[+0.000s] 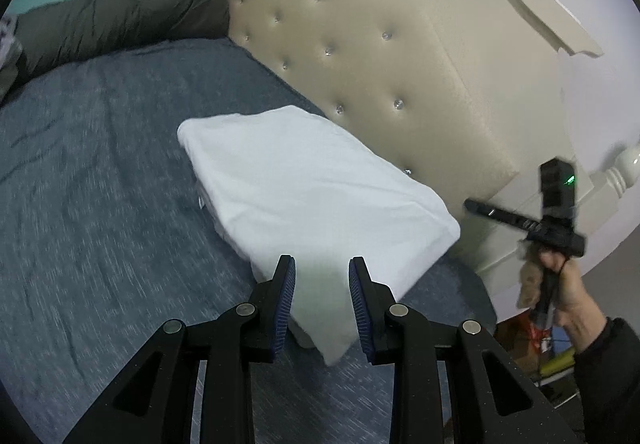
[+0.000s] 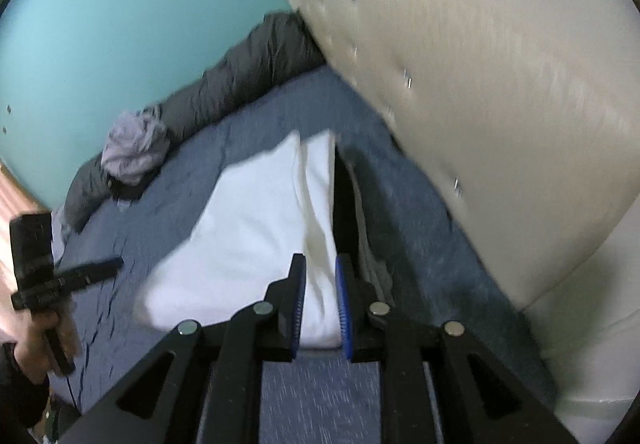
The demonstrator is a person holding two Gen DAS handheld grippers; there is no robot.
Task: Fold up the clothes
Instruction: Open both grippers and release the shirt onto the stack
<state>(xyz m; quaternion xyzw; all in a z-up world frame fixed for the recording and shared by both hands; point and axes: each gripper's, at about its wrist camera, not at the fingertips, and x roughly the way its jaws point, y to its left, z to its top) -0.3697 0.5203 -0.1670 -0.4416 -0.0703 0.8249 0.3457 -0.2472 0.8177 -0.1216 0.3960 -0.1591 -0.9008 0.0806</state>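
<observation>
Left wrist view shows the bed (image 1: 100, 172) under its blue-grey cover, with the cream tufted headboard (image 1: 360, 56) along its far side and a dark rolled quilt (image 1: 120, 16) against the teal wall. On the bed lies the folded white garment (image 1: 304, 184), a neat rectangle near the headboard. My left tool (image 1: 322, 304) hangs over its near corner, fingers spread, the white cloth showing in the gap between them; I cannot tell whether the pads touch it. At the right edge my right hand (image 1: 568, 284) grips the other handle. From the right wrist view, my right tool (image 2: 320, 304) sits at the garment's near edge, its fingers only narrowly apart with a ridge of white cloth between them; whether the pads press it I cannot tell. A crumpled pale lilac cloth (image 2: 134, 152) lies by the quilt, well apart from the garment.
</observation>
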